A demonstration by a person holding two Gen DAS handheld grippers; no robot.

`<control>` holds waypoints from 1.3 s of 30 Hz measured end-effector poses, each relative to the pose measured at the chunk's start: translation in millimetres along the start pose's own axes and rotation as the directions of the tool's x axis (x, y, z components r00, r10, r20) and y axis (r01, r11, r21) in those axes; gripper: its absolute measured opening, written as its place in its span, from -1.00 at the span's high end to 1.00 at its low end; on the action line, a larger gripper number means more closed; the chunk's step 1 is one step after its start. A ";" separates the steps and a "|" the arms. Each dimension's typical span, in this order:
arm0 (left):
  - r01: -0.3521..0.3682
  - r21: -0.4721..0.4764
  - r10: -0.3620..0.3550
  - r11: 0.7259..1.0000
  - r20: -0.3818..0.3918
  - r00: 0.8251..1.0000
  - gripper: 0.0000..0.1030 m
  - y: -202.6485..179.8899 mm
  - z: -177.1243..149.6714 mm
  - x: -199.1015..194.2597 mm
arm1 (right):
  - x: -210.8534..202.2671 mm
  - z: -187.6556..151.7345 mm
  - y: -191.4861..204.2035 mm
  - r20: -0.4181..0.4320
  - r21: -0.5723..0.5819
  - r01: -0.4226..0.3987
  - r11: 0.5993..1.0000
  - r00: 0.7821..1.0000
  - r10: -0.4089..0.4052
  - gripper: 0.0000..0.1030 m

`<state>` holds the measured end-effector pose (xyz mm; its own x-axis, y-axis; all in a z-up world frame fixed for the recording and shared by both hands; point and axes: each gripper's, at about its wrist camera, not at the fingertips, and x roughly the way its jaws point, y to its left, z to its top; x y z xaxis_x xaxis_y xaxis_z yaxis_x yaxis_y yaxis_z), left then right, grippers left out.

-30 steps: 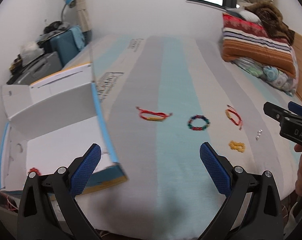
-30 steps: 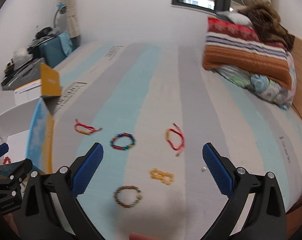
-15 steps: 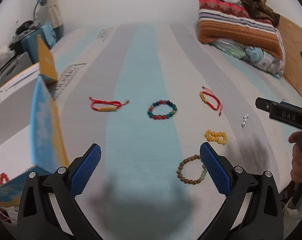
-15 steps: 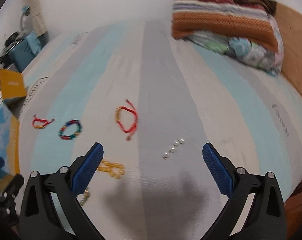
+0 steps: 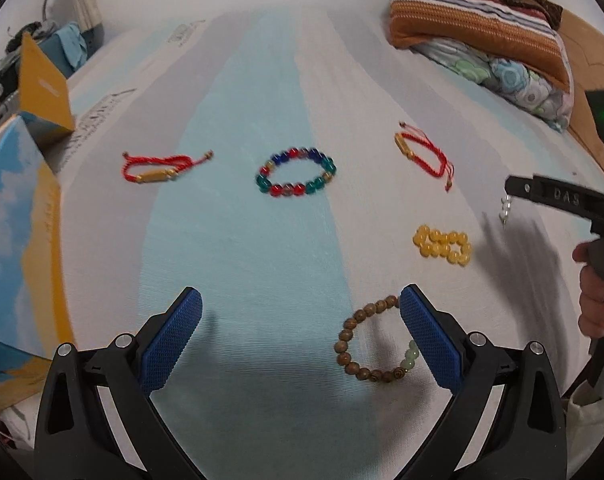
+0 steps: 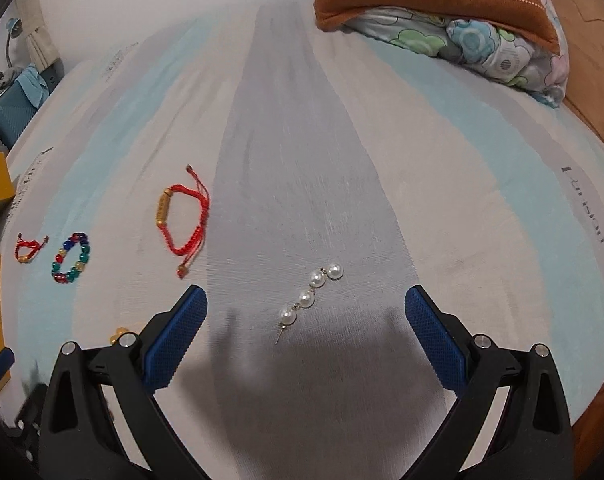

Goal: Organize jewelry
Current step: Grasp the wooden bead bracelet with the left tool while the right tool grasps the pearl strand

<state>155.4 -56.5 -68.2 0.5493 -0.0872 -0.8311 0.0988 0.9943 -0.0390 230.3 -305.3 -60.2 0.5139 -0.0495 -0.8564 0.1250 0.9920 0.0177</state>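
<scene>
Several pieces of jewelry lie on a striped bed sheet. In the left wrist view my left gripper (image 5: 299, 340) is open above the sheet, a brown wooden bead bracelet (image 5: 372, 340) just inside its right finger. Beyond lie a yellow bead bracelet (image 5: 442, 244), a multicoloured bead bracelet (image 5: 295, 177) and two red cord bracelets (image 5: 157, 168) (image 5: 424, 154). In the right wrist view my right gripper (image 6: 306, 338) is open, with a four-pearl pin (image 6: 310, 298) on the sheet between its fingers. A red cord bracelet (image 6: 181, 220) lies left of it.
An open blue and yellow cardboard box (image 5: 17, 216) stands at the bed's left edge. Folded blankets and a floral pillow (image 6: 462, 28) are piled at the far right. A wooden bed frame (image 6: 586, 80) runs along the right side. A person's hand (image 5: 594, 304) holds the right gripper.
Both grippers have moved to the right and down closer to the sheet. The pearl pin now sits between my right gripper's fingers. The box has slid toward the left edge of the left view.
</scene>
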 end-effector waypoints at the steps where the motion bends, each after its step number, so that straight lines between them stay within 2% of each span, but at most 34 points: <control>1: 0.000 0.007 0.000 1.000 -0.004 1.000 -0.89 -1.1 -1.5 3.5 | 2.8 0.1 -1.1 -0.003 0.005 -0.001 1.000 1.000 0.001 -0.85; 11: -0.006 0.032 0.008 0.999 -0.049 0.999 -0.88 -2.9 -14.3 29.8 | 26.4 2.6 -4.4 -0.029 0.033 0.026 0.999 0.999 -0.025 -0.67; 19: -0.023 0.052 0.025 0.998 -0.048 0.999 -0.80 -3.1 -20.7 34.2 | 48.0 2.3 -4.5 -0.067 0.033 0.055 0.998 0.996 -0.053 -0.53; 22: -0.033 0.062 0.036 0.998 -0.046 0.998 -0.71 -5.4 -21.6 35.1 | 49.3 0.6 -2.3 -0.068 0.022 0.060 0.998 0.996 -0.058 -0.48; 24: -0.032 0.066 0.036 0.997 -0.048 0.998 -0.58 -6.4 -22.3 34.3 | 51.3 0.9 -5.4 -0.081 0.038 0.052 0.998 0.996 -0.049 -0.42; 27: -0.022 0.068 0.025 0.997 -0.050 0.998 -0.35 -6.7 -23.2 31.4 | 51.3 0.0 -7.2 -0.085 0.050 0.051 0.997 0.995 -0.047 -0.27; 31: -0.020 0.063 0.024 0.998 -0.052 0.998 -0.21 -4.1 -23.4 30.0 | 50.0 0.0 -7.8 -0.084 0.049 0.049 0.998 0.995 -0.045 -0.02; 33: -0.022 0.062 0.025 0.998 -0.052 0.998 -0.09 -3.7 -24.3 28.2 | 49.9 -0.1 -7.7 -0.084 0.048 0.049 0.998 0.996 -0.045 0.03; 37: -0.025 0.071 0.029 0.997 -0.054 0.998 0.11 -3.9 -24.4 27.4 | 50.1 1.4 -9.0 -0.082 0.048 0.053 0.997 0.995 -0.049 0.26; 39: -0.024 0.075 0.028 0.997 -0.055 0.998 0.28 -4.2 -24.2 27.2 | 50.4 1.6 -9.3 -0.082 0.048 0.054 0.997 0.995 -0.050 0.33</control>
<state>149.9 -61.6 -104.1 0.5055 -0.0560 -0.8610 0.1480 0.9887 0.0226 256.4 -317.2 -102.7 0.4354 -0.0893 -0.8958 0.1934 0.9811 -0.0038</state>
